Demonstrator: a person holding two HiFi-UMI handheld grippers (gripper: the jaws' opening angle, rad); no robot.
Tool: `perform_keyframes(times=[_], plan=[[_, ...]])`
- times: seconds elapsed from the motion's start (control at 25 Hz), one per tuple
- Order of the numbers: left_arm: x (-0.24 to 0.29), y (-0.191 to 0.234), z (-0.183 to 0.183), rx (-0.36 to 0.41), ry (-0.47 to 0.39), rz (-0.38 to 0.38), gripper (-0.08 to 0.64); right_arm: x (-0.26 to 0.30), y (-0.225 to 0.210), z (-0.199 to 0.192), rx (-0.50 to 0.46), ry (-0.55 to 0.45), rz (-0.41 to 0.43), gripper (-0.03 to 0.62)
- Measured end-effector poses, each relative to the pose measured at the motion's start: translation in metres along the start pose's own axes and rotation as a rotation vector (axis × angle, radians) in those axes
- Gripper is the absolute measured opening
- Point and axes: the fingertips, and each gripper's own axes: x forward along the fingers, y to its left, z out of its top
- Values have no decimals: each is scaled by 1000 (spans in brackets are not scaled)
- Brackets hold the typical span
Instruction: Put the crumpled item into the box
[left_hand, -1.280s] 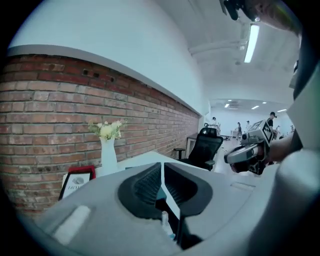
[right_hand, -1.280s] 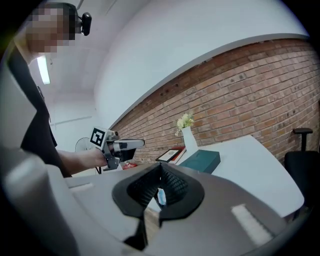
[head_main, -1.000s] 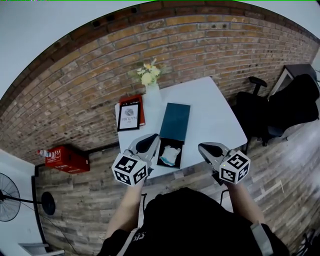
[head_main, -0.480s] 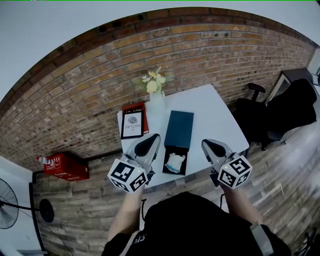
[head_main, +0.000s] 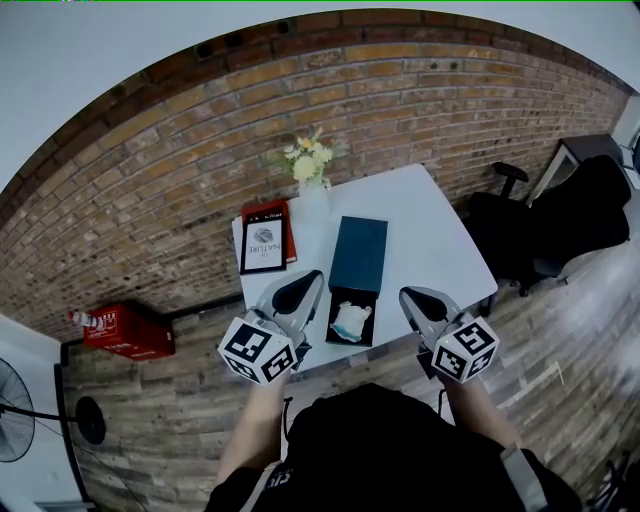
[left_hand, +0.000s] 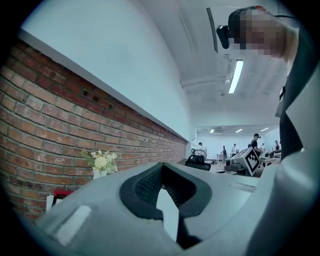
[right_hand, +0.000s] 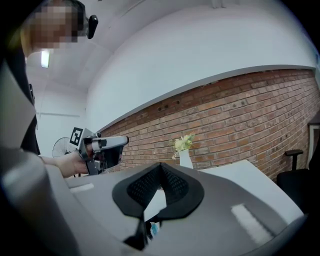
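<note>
On the white table (head_main: 425, 225), a crumpled white item (head_main: 351, 320) is lying inside the shallow black box (head_main: 340, 298), with a dark teal lid (head_main: 358, 255) lying flat against the box's far edge; the left gripper (head_main: 306, 284) is hovering just left of the box, its jaws pressing together on nothing; the right gripper (head_main: 411, 298) is hanging to the box's right, its jaws also closed and empty; a white vase of pale flowers (head_main: 312, 192) is standing beside a red-and-black book (head_main: 264, 240) near the brick wall (head_main: 180, 190).
</note>
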Motion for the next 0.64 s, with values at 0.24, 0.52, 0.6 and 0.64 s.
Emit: perform_keyframes(times=[0.24,0.52,0.6,0.64], plan=[[-3,-4,-14,9,45,-6,3,0,1,7,-19,-20,0,-2],[-14,6,-20,-3,73,55,3,-5,1,5,-13,-18,-1,-2],[-16,7,-24,-8,85,65,3,-6,4,3,-11,-16,2,-2],[-17,8,-26,-10,91,69,3,-6,5,2,-11,-15,3,-2]])
